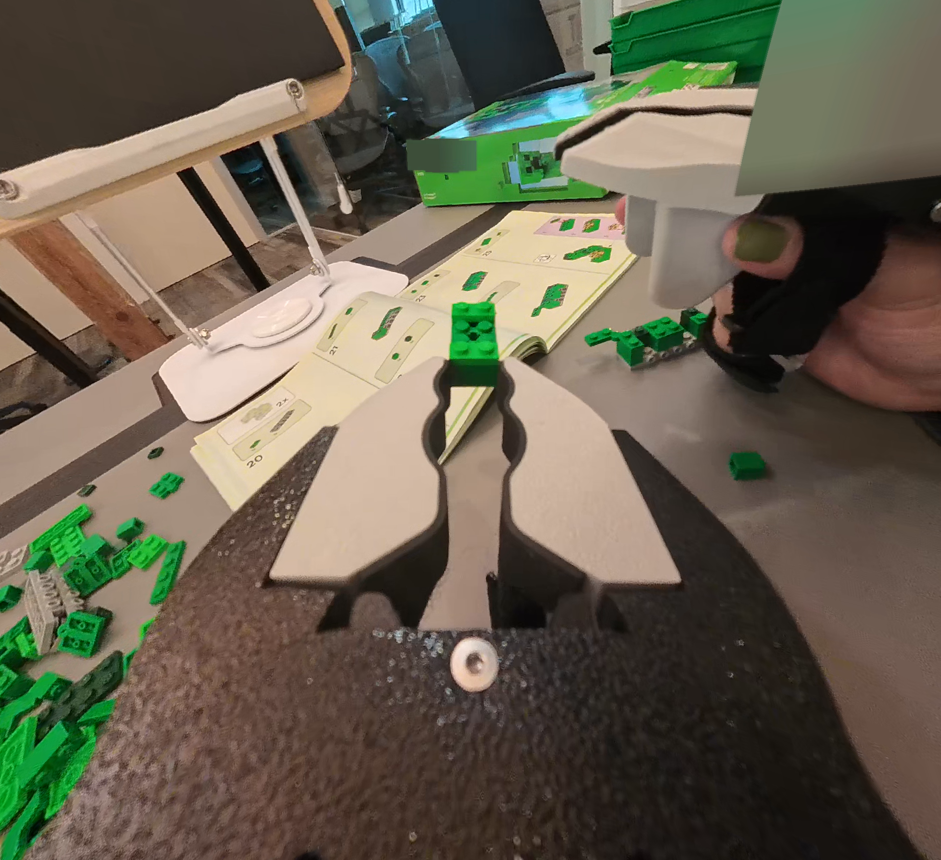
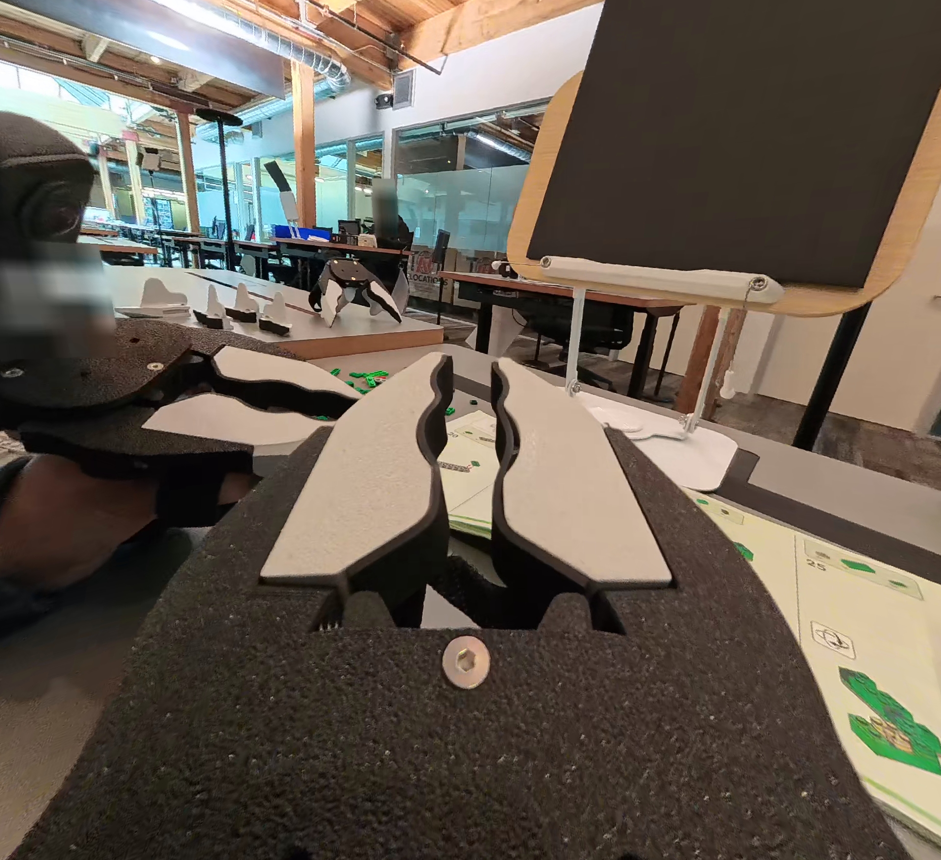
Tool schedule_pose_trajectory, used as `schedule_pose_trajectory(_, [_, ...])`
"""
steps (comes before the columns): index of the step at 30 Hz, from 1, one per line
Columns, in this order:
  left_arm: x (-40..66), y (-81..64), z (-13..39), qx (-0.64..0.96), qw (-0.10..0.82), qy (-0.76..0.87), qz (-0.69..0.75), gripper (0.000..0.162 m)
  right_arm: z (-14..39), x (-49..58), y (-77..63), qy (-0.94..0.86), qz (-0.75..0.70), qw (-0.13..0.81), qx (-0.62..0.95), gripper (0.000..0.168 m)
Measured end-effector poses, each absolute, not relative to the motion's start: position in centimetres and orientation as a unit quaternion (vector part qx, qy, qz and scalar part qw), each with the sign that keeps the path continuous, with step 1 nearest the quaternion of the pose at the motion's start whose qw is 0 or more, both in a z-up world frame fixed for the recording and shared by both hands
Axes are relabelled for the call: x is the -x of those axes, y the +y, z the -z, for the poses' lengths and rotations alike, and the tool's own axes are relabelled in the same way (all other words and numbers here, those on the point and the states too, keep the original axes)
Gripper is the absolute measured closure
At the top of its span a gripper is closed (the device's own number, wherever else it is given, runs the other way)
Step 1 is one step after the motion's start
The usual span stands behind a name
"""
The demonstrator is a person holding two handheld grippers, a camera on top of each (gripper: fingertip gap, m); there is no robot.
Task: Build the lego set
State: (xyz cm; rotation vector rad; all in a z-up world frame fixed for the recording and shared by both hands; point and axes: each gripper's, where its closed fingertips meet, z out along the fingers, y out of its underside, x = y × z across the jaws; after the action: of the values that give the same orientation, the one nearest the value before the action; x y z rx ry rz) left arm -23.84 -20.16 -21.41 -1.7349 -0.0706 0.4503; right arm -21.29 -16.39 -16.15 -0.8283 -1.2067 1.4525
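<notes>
My left gripper [image 1: 473, 367] is shut on a green two-by-three brick [image 1: 473, 341], held by its near end above the open instruction booklet [image 1: 356, 357]. A partly built green and grey model [image 1: 657, 336] lies on the grey table to the right, next to a gloved hand. That hand holds my right gripper [image 1: 565, 151] above the model. In the right wrist view my right gripper [image 2: 471, 369] is narrowly open and empty, high over the booklet [image 2: 840, 632]. The left gripper [image 2: 336, 410] shows to its left; the brick is hidden there.
A pile of loose green and grey pieces [image 1: 61, 606] lies at the near left. A single green brick [image 1: 747, 465] sits at the right. A green set box [image 1: 509, 163] lies behind the booklet. A white stand base [image 1: 265, 341] carries a black board [image 2: 738, 97]. Across from one pair of fingers to the other is roughly 7 cm.
</notes>
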Motion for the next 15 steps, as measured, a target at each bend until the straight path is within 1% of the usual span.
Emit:
schedule_pose_trajectory(1, [23.9, -20.1, 21.5, 0.757, 0.621, -0.03, -0.198, 0.146, 16.2, 21.3, -16.3, -0.502, -0.606, 0.51, 0.348, 0.155])
schedule_pose_trajectory(2, [23.9, -20.1, 21.6, 0.759, 0.619, -0.03, -0.201, 0.146, 16.2, 21.3, -16.4, -0.501, -0.611, 0.503, 0.349, 0.154])
schedule_pose_trajectory(4, [24.1, -20.0, 21.7, 0.762, 0.611, -0.034, -0.21, 0.146, 15.6, 21.2, -16.3, -0.483, -0.635, 0.489, 0.352, 0.162])
schedule_pose_trajectory(5, [24.3, -20.0, 21.8, 0.764, 0.606, -0.038, -0.219, 0.146, 15.3, 21.1, -16.2, -0.472, -0.648, 0.481, 0.354, 0.162])
schedule_pose_trajectory(8, [24.9, -20.0, 22.1, 0.768, 0.588, -0.057, -0.247, 0.146, 14.9, 20.8, -15.9, -0.469, -0.654, 0.478, 0.352, 0.161])
schedule_pose_trajectory(15, [24.3, -19.8, 21.8, 0.76, 0.6, -0.058, -0.243, 0.146, 14.3, 20.5, -15.8, -0.464, -0.667, 0.466, 0.351, 0.157])
